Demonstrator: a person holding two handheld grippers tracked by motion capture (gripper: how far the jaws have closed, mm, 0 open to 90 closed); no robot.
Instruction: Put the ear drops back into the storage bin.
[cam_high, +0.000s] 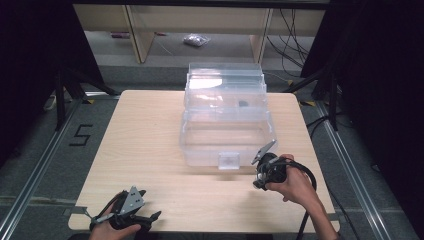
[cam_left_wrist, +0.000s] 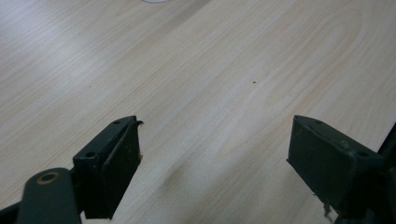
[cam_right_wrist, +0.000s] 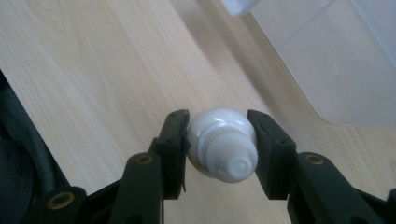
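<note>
My right gripper has its 2 jaws clamped on a small white bottle, cap end pointing back at the camera, held off the table; the clear plastic box sits just ahead and to the side; my left gripper hangs wide open over bare wood, holding nothing.

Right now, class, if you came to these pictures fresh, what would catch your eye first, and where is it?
The clear plastic box stands open in the middle of the wooden table. In the right gripper view, the right gripper is clamped on a small white ridged bottle, beside the box's near right corner. The left gripper rests open at the table's near left edge.
</note>
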